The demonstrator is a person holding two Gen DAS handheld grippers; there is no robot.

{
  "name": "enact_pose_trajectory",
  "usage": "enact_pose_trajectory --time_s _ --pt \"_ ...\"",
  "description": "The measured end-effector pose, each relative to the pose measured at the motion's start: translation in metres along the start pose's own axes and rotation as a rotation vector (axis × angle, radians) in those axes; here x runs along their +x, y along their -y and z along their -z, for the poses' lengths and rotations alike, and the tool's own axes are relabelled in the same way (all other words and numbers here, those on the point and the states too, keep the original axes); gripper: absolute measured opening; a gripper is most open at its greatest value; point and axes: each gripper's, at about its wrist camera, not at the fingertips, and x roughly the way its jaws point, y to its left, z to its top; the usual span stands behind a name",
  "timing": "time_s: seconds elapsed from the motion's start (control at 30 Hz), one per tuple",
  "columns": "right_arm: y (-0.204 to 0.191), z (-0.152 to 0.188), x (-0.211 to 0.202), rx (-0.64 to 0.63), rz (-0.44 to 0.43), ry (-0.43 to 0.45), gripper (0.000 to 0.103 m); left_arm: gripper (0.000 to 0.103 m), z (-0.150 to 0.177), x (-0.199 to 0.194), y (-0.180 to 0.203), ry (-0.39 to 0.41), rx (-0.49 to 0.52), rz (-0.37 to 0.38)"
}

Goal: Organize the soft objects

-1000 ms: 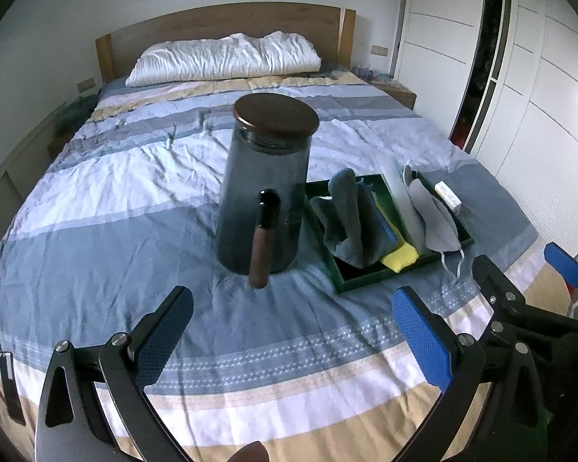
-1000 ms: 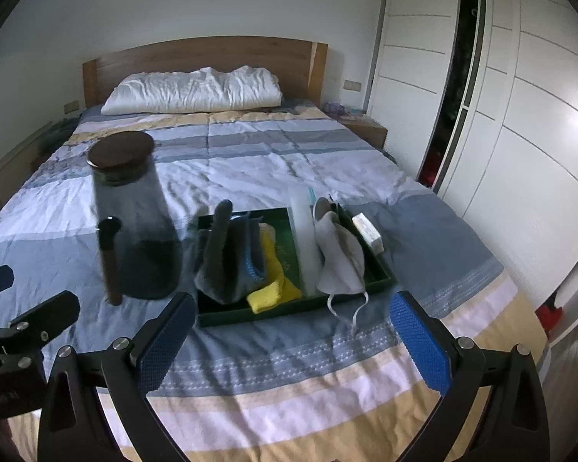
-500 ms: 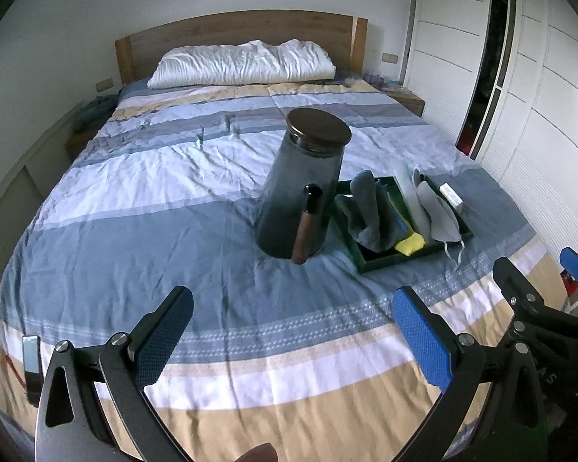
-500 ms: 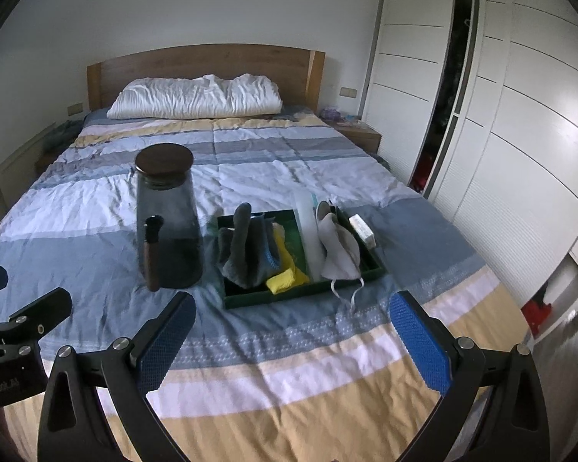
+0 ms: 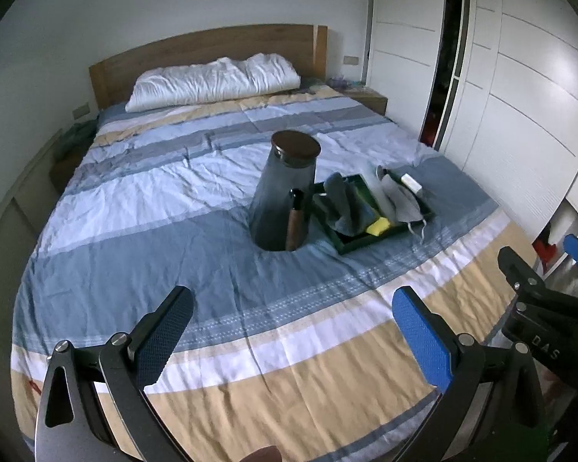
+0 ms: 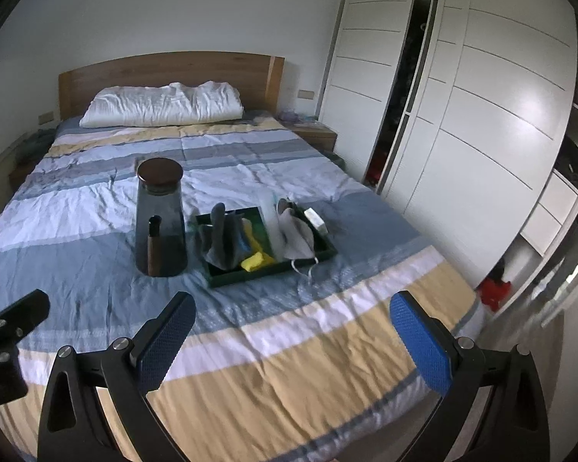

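Both grippers hang w/ jaws spread wide, holding nothing, over the foot of the bed.

Bed [image 5: 142, 208] w/ striped blue, white & tan cover fills both views; white wardrobe [image 6: 481, 115] on the right side, white pillow [image 6: 162, 109] at the wooden headboard. Mid-bed: tall grey jug [image 6: 160, 217] w/ dark lid, upright, just left of a dark green tray [image 6: 267, 271]. In tray: grey cloth [image 6: 221, 240] bunched up at left, yellow cloth [image 6: 256, 260] beside it, grey face mask [image 6: 298, 240] at right w/ strap hanging over the rim. Left gripper [image 5: 289, 337] & right gripper [image 6: 291, 337] both well apart from the tray.
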Motion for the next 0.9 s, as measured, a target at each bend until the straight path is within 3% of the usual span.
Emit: enact_pose_trajectory --time_s 0.57,0.9 --pt "0.062 -0.023 -0.05 -0.12 -0.136 0.091 0.103 0.101 -0.018 -0.065 0.036 0.05 -0.127 -0.136" --pt "0.073 -0.023 -0.069 -0.111 -0.136 0.133 0.103 0.101 -0.023 -0.072 0.042 0.058 -0.105 -0.122"
